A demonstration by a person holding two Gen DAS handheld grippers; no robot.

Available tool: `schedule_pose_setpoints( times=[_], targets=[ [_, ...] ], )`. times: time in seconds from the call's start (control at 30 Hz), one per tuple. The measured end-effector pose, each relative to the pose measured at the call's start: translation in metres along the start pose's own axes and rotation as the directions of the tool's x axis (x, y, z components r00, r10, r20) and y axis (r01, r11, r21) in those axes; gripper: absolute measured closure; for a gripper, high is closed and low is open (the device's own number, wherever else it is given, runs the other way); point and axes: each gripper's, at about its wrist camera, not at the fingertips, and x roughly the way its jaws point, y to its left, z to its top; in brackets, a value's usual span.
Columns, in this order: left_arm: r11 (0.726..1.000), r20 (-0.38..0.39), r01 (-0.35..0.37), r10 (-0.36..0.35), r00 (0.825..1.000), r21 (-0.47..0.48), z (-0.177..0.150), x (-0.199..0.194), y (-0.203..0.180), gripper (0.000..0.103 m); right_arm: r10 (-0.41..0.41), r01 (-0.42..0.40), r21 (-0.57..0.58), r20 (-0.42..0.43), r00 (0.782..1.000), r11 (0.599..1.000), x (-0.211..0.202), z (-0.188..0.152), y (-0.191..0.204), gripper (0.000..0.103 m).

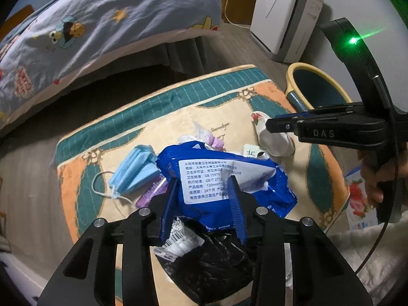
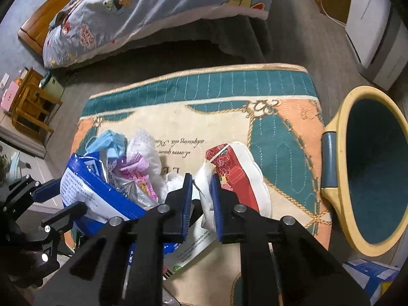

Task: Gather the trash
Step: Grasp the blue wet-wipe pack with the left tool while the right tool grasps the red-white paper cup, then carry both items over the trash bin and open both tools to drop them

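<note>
My left gripper (image 1: pixel 204 204) is shut on a crumpled blue wipes packet (image 1: pixel 221 176) with a white printed label, held over a black plastic bag (image 1: pixel 216 262). In the right wrist view the same gripper (image 2: pixel 58 201) holds the packet (image 2: pixel 84 188) at lower left. My right gripper (image 2: pixel 201 181) is shut on the white edge of a red-and-white wrapper (image 2: pixel 237 168) lying on the rug (image 2: pixel 229 127). From the left wrist view that gripper (image 1: pixel 274 123) pinches the wrapper (image 1: pixel 275 142). A yellow-rimmed teal bin (image 2: pixel 341 127) stands off the rug's right edge, apart from both grippers.
A blue face mask (image 1: pixel 135 170), a pink wrapper (image 2: pixel 140 176) and white tissue (image 2: pixel 145 142) lie heaped on the rug. A bed with a cartoon quilt (image 1: pixel 89 33) is behind, a white appliance (image 1: pixel 283 15) at back right, a wooden stool (image 2: pixel 30 107) at left.
</note>
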Motion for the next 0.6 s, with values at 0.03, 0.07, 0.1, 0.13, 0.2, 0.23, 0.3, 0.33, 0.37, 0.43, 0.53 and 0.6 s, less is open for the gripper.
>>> schedule_pose_setpoints(
  times=[0.03,0.07,0.1,0.13,0.2,0.23,0.3,0.33,0.37,0.43,0.53,0.6],
  targets=[
    [1.0,0.006,-0.001,0.001,1.0,0.003,0.001,-0.001,-0.001,0.064,-0.001,0.001,0.01,0.006,1.0,1.0,-0.003,0.001,-0.003,0.088],
    [1.0,0.01,-0.001,0.001,1.0,0.006,0.002,-0.002,-0.002,0.065,0.005,-0.005,0.028,0.013,1.0,1.0,-0.005,0.002,-0.007,0.088],
    [1.0,0.016,0.001,-0.001,1.0,0.01,0.003,-0.004,-0.003,0.065,0.004,-0.004,0.04,0.02,1.0,0.999,-0.008,0.002,-0.01,0.088],
    [1.0,0.026,0.002,-0.002,1.0,0.014,0.005,-0.007,-0.004,0.065,0.006,-0.008,0.058,0.032,0.999,0.998,-0.012,0.004,-0.014,0.088],
    [1.0,0.048,0.001,-0.002,0.999,0.02,0.009,-0.014,-0.007,0.066,0.017,-0.022,0.086,0.053,0.998,0.996,-0.022,0.006,-0.02,0.088],
    [1.0,0.072,0.003,-0.005,0.997,0.024,0.012,-0.021,-0.008,0.066,0.014,-0.021,0.096,0.067,0.998,0.995,-0.028,0.007,-0.023,0.088],
    [1.0,0.101,0.011,-0.013,0.995,0.02,0.016,-0.03,-0.011,0.066,0.015,-0.026,0.123,0.094,0.995,0.992,-0.041,0.009,-0.029,0.088],
    [1.0,0.122,0.019,-0.021,0.992,0.017,0.02,-0.035,-0.012,0.066,0.021,-0.036,0.141,0.109,0.994,0.989,-0.047,0.009,-0.033,0.088],
    [1.0,0.136,0.021,-0.023,0.99,0.018,0.022,-0.039,-0.013,0.066,0.026,-0.045,0.157,0.12,0.992,0.987,-0.053,0.01,-0.038,0.088],
    [0.999,0.171,0.017,-0.022,0.985,0.03,0.03,-0.048,-0.02,0.066,0.025,-0.052,0.183,0.148,0.989,0.982,-0.067,0.011,-0.046,0.088],
    [0.999,0.213,0.018,-0.026,0.977,0.041,0.04,-0.058,-0.029,0.066,0.022,-0.062,0.203,0.191,0.981,0.977,-0.09,0.012,-0.059,0.088],
    [0.998,0.24,0.029,-0.04,0.97,0.049,0.047,-0.064,-0.037,0.066,0.016,-0.065,0.219,0.22,0.975,0.974,-0.105,0.014,-0.07,0.088]
  ],
)
